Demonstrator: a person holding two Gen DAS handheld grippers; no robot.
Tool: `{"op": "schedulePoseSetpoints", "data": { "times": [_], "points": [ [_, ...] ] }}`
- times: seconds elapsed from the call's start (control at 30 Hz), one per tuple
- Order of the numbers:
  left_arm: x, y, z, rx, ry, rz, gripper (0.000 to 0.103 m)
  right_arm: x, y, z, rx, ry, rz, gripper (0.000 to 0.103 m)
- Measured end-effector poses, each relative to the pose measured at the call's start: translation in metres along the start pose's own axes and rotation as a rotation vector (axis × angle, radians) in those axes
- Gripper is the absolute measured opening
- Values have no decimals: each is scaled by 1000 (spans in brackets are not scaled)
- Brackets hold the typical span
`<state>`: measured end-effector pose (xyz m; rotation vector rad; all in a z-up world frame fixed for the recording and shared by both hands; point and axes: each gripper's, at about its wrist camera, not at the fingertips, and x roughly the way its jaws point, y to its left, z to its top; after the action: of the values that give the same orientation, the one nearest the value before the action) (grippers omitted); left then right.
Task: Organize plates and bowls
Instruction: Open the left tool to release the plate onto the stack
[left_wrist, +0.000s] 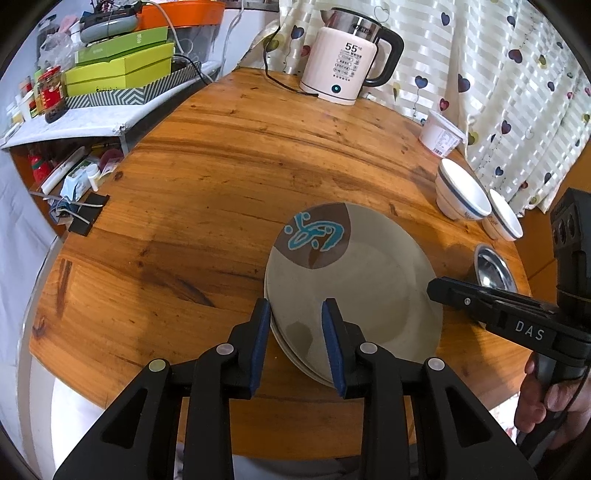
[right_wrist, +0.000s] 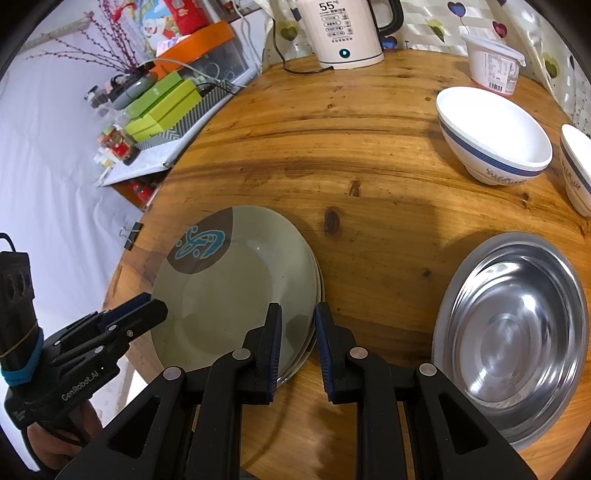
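Partly done, by the look of it; grey-green plates already stacked, at about 6 o'clock on the round wooden table, close to the near edge; steel dishes at about 4 o'clock, seemingly nested one in the other, just beside the plates but apart from them; two white bowls with a blue band, larger bowl and second bowl, at about 2 o'clock, side by side and not yet nested; likely left to do: nesting those bowls and perhaps squaring up the piles.

Left gripper astride the plate stack's rim at roughly 8 o'clock of the stack; fingers moderately apart, one pad outside the rim, the other above the top plate, clear space between, nothing pinched. Right gripper astride the rim at roughly 5 o'clock of the stack; fingers narrow, rim lying in the gap; no telling from either view of an actual pinch.

Top plate: shallow, glossy, muted grey-green, with a brown disc at its 11 o'clock rim bearing a teal motif outlined in white; edges of lower plates peeping out along the near side, so slightly offset rather than flush; smooth glaze, probably slippery under rubber pads.

Beyond: pale electric kettle at 12 o'clock; white lidded tub at 1 o'clock.
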<state>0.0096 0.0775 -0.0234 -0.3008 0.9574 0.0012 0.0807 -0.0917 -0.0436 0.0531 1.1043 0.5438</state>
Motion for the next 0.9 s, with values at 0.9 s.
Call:
{"op": "schedulePoseSetpoints", "data": {
  "times": [0.9],
  "points": [
    [-25,-45,7,120,-58,-38,30,-60,2,-19,-134,-127,-23,50]
  ]
}}
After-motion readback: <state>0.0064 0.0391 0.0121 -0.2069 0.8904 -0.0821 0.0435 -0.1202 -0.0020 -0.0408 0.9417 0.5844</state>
